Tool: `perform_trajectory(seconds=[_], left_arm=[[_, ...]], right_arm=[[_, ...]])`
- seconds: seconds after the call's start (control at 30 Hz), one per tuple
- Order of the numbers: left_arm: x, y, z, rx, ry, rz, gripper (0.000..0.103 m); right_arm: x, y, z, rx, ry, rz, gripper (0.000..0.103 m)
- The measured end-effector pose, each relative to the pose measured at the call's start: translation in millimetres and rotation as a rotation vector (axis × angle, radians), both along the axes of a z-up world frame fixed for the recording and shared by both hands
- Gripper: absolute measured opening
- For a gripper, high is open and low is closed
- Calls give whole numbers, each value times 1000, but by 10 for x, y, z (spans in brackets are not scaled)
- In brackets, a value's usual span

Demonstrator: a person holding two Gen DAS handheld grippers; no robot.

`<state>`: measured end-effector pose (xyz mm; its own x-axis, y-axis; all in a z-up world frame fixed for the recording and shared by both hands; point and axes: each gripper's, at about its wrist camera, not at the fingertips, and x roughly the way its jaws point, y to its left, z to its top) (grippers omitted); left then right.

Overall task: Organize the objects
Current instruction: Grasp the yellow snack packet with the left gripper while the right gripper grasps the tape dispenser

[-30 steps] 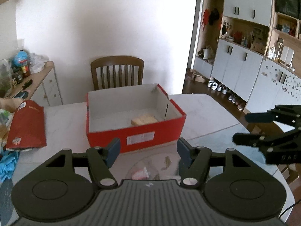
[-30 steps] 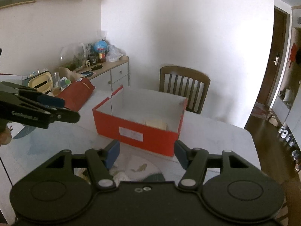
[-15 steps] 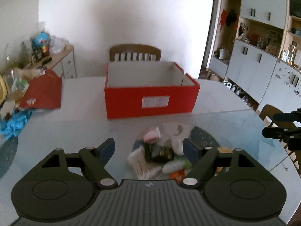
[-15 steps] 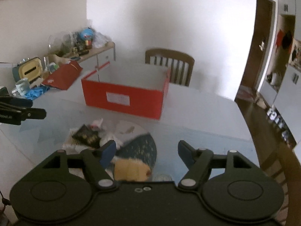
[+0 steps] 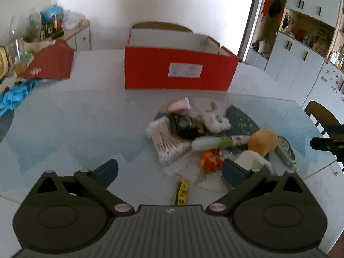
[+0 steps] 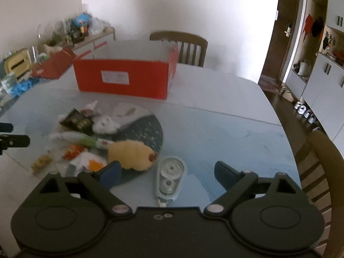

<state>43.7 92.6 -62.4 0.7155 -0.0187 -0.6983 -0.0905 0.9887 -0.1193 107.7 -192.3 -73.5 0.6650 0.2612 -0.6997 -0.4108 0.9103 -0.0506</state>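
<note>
Both grippers, left [image 5: 169,169] and right [image 6: 166,172], had just spread their fingers, empty, over the pile [image 5: 206,133] near the red box [image 5: 178,71], so I'd grab one loose outer item first.

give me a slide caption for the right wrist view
Open right gripper above a clear tape dispenser, beside a pile of small items and a red box.
</note>
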Motion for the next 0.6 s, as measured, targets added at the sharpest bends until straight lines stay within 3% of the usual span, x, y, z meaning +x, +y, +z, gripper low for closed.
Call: perform_trajectory(seconds=[0.4,0.6], left_arm=[[65,-48,-409,77,94,-53,103],[83,-28,-540,26,136,-45,103]], right_arm=[[268,55,-417,-69,88,-10,92],[382,77,-528,-68,116,-38,90]])
